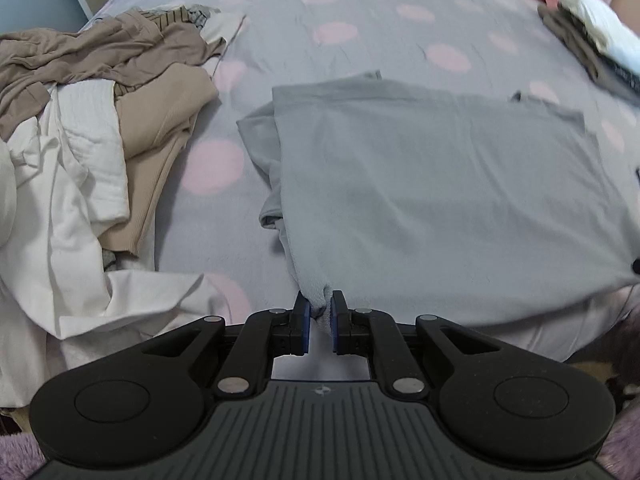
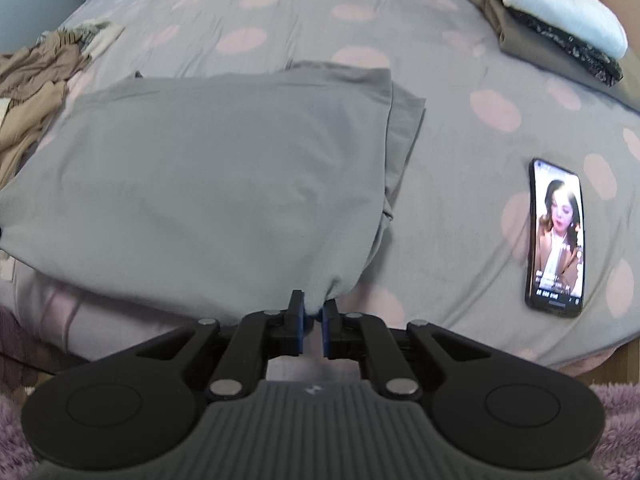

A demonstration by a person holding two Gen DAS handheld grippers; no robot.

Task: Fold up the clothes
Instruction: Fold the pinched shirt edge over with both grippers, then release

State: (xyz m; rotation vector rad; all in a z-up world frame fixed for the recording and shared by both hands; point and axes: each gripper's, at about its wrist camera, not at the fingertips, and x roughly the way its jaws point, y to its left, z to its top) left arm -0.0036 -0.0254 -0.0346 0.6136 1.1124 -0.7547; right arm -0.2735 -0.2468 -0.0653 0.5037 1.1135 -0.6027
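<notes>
We see a grey garment [image 1: 440, 184] spread flat on the bed [image 1: 360, 20], folded so that a second layer sticks out along its left edge in the left wrist view and along its right edge in the right wrist view. Bed sheet is grey with pink dots.

Left hand-held gripper [image 1: 320, 316] is clamped on the garment's near left corner; fabric bunches between the blue pads [image 1: 305, 320]. Right hand-held gripper [image 2: 313, 318] is pinched on the near right corner, with a small tuft of grey cloth between its pads [image 2: 325, 326]. Both corners sit at the near edge of the bed, the cloth drawn taut toward each gripper.

Left of the garment, apart from it, we see a loose pile of unfolded clothes [image 1: 80, 120]: brown, beige, white, something striped at the far end. At the far right of the bed sits a folded stack [image 2: 552, 28], white piece on top, dark patterned one under it, brown at the bottom.

A phone [image 2: 556, 236] lies face up on the bed right of the garment, not touching it, screen lit with a woman on it. Purple fuzzy rug [image 2: 616, 420] shows at the bottom corners.
</notes>
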